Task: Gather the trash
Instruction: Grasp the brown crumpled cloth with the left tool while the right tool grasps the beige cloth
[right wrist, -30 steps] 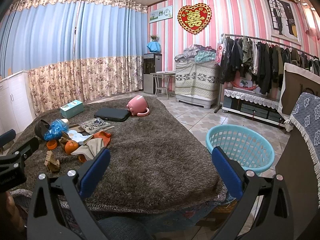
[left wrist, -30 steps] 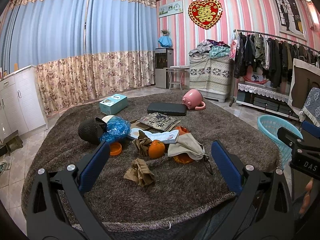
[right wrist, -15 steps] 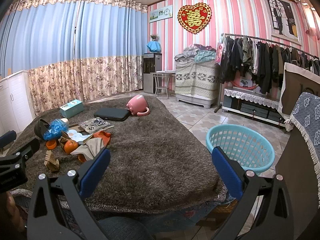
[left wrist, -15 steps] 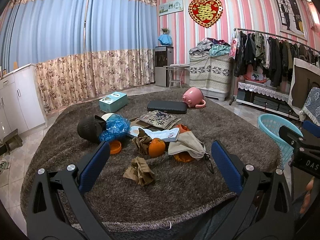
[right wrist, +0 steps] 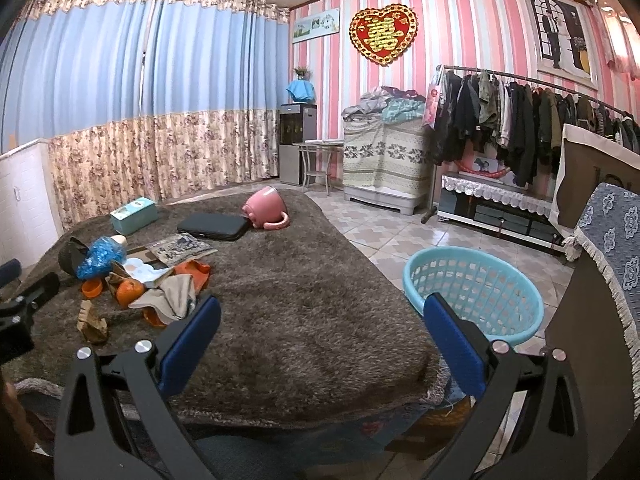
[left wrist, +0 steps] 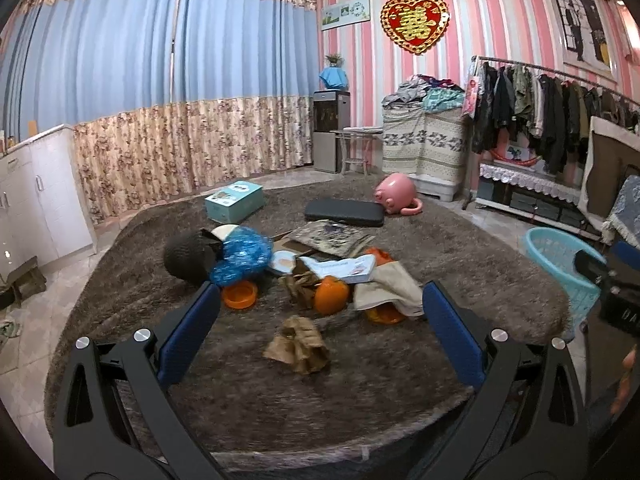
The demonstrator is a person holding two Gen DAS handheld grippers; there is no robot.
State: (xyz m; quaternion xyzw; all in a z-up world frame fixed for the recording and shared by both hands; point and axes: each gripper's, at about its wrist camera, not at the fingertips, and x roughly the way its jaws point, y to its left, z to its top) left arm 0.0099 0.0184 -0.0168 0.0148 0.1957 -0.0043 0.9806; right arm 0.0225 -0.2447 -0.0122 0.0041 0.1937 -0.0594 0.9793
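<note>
Your right gripper (right wrist: 320, 332) hangs with its blue-padded jaws spread wide and empty above the shaggy brown rug (right wrist: 288, 304). To its right, a light-blue perforated plastic basket (right wrist: 474, 294) stands on the tiled floor beside the rug. A crumpled brown paper scrap (right wrist: 91, 322) lies at far left.

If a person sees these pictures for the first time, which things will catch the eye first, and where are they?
The eye goes first to the heap of clutter on the brown shaggy cover: a blue crinkled bag, an orange fruit and crumpled brown paper nearest the left gripper. Next comes the light blue basket on the tiled floor, just beyond the right gripper, whose jaws stand wide apart.
</note>
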